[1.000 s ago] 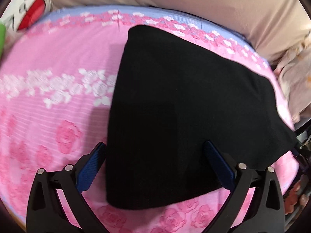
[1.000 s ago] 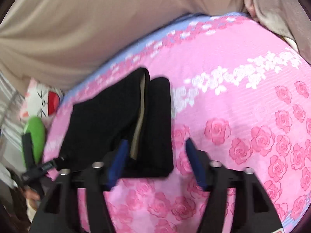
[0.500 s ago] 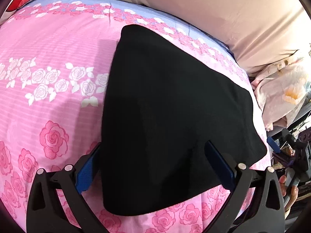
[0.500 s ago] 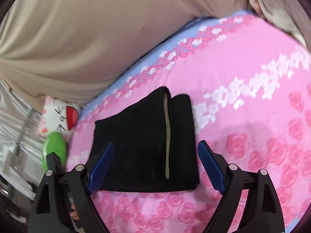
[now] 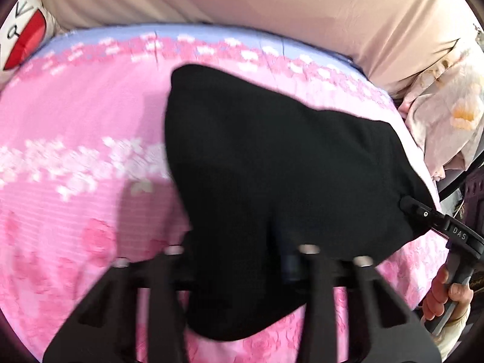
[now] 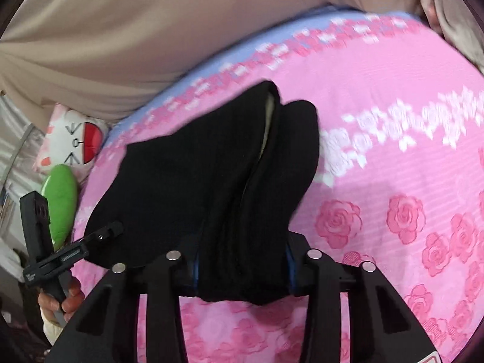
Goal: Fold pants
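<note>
The folded black pants (image 5: 272, 163) lie on the pink rose-patterned bed sheet (image 5: 75, 139). My left gripper (image 5: 239, 260) is closed on their near edge, which bunches up between the fingers. In the right wrist view the pants (image 6: 193, 181) show a pale inner lining along a fold. My right gripper (image 6: 242, 269) is closed on the opposite near edge of the stack. Each gripper shows at the side of the other's view: the right one (image 5: 429, 220), the left one (image 6: 90, 242).
A beige quilt (image 5: 242, 6) lies along the far side of the bed. A white and red plush pillow (image 6: 75, 142) and a green object (image 6: 60, 196) sit at one end. A floral cloth (image 5: 447, 115) lies at the other.
Both grippers moved in onto the pants' edges and went from wide open to closed on the cloth. The cloth now bunches and lifts at both grips.
</note>
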Available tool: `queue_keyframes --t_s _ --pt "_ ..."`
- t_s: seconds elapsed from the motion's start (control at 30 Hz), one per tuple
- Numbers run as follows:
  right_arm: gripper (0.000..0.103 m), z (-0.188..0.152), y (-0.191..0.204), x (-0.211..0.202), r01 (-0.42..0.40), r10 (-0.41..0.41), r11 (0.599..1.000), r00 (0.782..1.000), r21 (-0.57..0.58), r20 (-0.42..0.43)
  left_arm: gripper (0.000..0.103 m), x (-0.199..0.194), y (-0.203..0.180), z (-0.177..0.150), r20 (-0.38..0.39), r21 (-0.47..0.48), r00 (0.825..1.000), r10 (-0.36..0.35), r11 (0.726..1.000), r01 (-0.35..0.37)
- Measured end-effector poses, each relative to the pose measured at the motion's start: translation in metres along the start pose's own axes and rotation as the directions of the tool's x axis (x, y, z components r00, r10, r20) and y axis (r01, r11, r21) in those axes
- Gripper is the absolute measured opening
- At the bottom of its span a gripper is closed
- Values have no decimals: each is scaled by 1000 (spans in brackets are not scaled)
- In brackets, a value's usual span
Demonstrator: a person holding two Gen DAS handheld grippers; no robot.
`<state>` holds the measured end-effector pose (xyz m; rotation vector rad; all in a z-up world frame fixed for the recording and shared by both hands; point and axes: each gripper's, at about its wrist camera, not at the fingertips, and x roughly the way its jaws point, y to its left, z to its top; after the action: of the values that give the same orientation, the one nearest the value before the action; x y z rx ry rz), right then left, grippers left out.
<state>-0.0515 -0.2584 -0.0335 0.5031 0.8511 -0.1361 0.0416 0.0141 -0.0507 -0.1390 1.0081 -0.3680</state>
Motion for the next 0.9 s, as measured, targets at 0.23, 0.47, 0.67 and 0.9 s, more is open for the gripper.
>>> queue_keyframes --t_s 0.23,0.47,0.67,0.9 --pt "36 -24 31 -42 -48 49 996 999 -77 16 21 -42 -6 -28 -37 30 999 -15 999 16" --pt "62 -54 -9 -13 26 -25 999 999 43 -35 49 -24 -11 -49 -70 50 990 125 991 -121" --pt "70 -56 -10 -9 28 -26 997 999 73 -33 87 -12 -11 -46 -45 40 978 205 978 -203" --pt "87 -60 -6 -5 30 -28 998 999 49 -38 98 6 11 -43 -90 -108 995 44 993 -54"
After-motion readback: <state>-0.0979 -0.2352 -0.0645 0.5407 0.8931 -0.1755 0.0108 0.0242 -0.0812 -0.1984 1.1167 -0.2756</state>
